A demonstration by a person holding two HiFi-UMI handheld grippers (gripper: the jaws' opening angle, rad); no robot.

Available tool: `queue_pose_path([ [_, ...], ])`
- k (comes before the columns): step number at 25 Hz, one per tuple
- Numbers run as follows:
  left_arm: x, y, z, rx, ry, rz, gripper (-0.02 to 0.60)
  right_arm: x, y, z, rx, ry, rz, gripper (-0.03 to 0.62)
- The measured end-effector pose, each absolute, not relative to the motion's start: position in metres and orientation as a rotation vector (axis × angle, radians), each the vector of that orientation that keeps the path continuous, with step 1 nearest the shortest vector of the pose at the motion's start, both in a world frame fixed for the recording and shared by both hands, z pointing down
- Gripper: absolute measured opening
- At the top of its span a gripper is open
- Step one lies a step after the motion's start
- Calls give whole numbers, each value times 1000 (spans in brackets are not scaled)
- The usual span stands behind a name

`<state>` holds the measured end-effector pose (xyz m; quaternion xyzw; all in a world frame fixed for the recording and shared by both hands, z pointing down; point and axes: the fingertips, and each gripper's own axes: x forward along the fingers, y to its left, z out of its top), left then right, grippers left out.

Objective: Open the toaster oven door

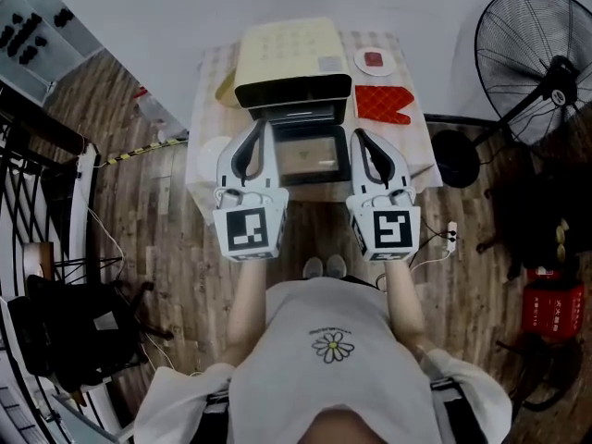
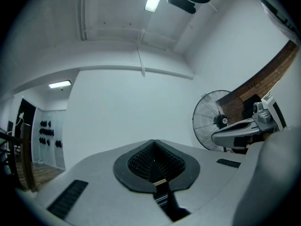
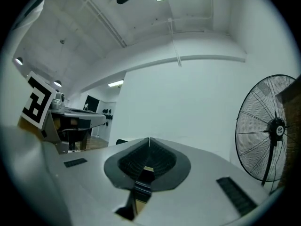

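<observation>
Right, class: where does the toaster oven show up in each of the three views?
Head view: the toaster oven sits top centre.
Left gripper view: not in it.
Right gripper view: not in it.
Shared landmark: the standing fan, upper right in the head view, at mid-right in the left gripper view, and at the right edge in the right gripper view.

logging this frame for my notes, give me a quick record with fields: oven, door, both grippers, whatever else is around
toaster oven: cream top, on a small table
door: folded down toward the person, looks open
left gripper: shut, nothing between its jaws, by the door's left edge
right gripper: shut, nothing between its jaws, by the door's right edge
oven mitt: red, right of the oven
plate: white, behind the mitt, something red on it
fan: on the floor, far right
</observation>
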<state>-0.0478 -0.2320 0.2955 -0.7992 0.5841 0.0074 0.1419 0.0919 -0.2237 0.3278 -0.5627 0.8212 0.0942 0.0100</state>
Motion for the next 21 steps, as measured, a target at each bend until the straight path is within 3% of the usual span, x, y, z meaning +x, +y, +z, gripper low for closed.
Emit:
queue_pose_path([
  [21,-55,-226,298,-2295,1738,49,17,95,-218,324,-1766,2575,336,12],
])
